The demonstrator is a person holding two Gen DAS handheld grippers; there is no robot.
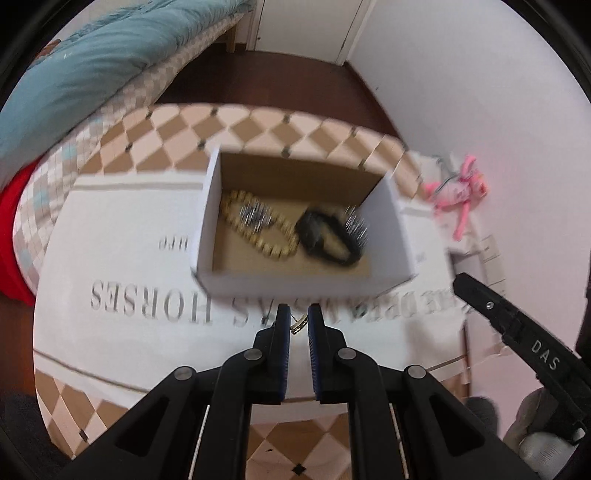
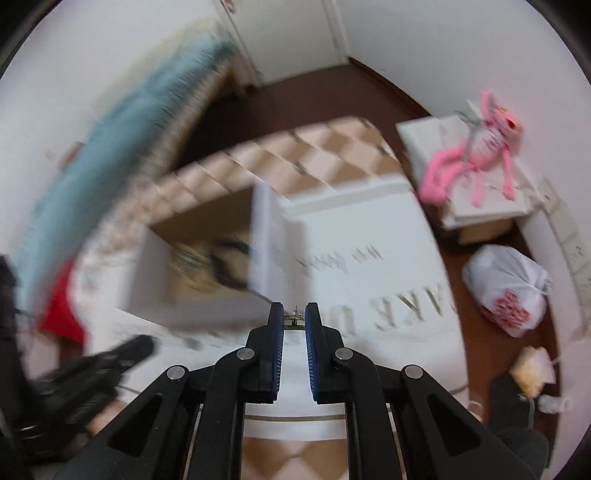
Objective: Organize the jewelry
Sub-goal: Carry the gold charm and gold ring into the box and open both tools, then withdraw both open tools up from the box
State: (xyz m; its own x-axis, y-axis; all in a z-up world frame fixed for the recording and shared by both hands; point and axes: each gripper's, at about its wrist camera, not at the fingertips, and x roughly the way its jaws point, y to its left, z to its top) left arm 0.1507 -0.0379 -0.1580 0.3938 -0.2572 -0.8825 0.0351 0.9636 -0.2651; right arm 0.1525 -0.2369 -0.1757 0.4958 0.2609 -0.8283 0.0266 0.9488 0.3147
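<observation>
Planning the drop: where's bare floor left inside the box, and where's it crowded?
Inside the cardboard box, bare floor runs along the near wall and the near-left corner. The far-left and middle are taken by the gold chain, the right by the black band and a spiky silver piece. Outside, the white cloth left of the box is bare.

Our bedroom corner, white walls and dark floor

We see a dark brown wooden floor (image 1: 280, 79), white walls (image 1: 480, 92), a white door (image 1: 306, 26), a bed under a teal blanket (image 1: 85, 70), and a low white cabinet (image 2: 476, 214) beside the wall.
</observation>
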